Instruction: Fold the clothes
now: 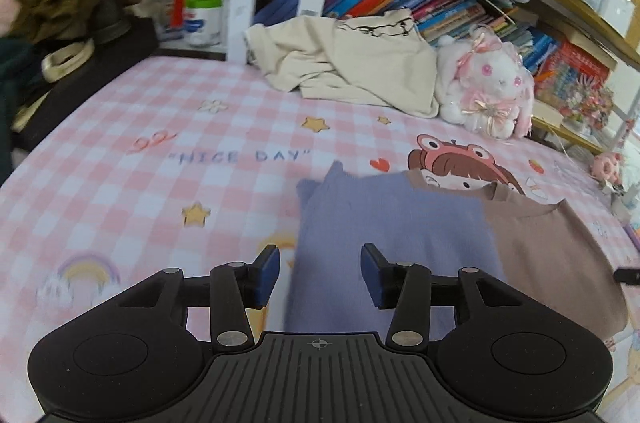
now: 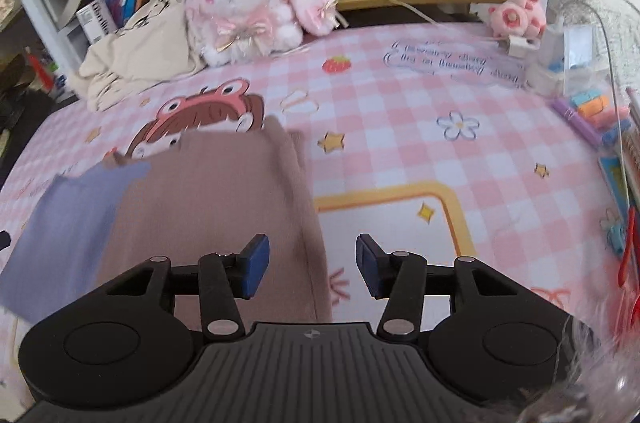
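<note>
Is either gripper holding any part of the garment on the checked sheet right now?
No. The left gripper and right gripper are both open, pads clear of the lilac-and-brown folded garment lying below them.

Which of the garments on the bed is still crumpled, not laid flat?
The cream garment, heaped beside the plush rabbit. The lilac-and-brown garment lies flat near the grippers.

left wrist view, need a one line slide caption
Open left tool above a lilac-and-brown garment on a pink checked sheet, cream clothes and plush bunny behind.
</note>
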The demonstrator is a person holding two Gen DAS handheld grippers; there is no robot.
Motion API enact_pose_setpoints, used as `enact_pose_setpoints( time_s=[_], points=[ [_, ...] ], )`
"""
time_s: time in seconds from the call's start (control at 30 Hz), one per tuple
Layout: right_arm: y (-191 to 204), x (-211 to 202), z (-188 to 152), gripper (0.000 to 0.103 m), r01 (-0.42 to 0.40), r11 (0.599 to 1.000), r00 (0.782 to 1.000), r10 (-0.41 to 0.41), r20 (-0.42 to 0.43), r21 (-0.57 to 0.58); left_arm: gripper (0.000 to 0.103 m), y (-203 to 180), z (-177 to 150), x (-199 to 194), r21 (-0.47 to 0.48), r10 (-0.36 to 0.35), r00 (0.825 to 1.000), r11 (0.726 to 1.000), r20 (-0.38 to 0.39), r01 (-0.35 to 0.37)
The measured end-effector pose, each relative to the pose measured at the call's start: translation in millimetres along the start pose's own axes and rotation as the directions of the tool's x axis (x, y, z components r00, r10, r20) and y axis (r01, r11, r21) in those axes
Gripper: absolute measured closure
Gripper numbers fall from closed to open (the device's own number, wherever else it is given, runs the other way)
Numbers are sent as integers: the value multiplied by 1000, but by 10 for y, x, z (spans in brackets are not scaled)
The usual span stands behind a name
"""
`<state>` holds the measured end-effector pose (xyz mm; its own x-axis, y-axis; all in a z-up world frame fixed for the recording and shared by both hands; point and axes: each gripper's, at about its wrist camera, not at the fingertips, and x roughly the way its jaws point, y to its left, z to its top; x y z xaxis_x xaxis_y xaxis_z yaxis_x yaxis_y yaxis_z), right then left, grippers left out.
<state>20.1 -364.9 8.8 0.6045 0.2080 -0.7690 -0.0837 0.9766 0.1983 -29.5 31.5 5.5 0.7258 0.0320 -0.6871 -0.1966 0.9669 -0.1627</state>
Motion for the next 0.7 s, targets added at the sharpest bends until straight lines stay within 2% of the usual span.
enact_pose_setpoints(
  time_s=[0.1,0.2,0.37,0.53,0.7],
  points=[
    [-30,-45,-66,56,-48,998,999,47,-23,-45,58,-178,-126,-141,-49,11,1000,999,8,-11],
    [-92,-26,-113,56,-90,993,995,86,-54,-75,52,-389,-261,-227,-40,53,999,998,9,-53],
    [-231,8,-151,56,-152,982,986,142,-88,-113,52,-656,-531,-357,-49,99,995,994,-11,-100],
    [-369,118,-146,61,-206,975,971,194,-139,-84,52,-603,-714,-379,-186,121,991,974,-65,-131],
    [-395,231,-115,79,-262,965,951,252,-181,-28,52,-400,-804,-370,-341,94,992,933,-83,-117]
  ],
)
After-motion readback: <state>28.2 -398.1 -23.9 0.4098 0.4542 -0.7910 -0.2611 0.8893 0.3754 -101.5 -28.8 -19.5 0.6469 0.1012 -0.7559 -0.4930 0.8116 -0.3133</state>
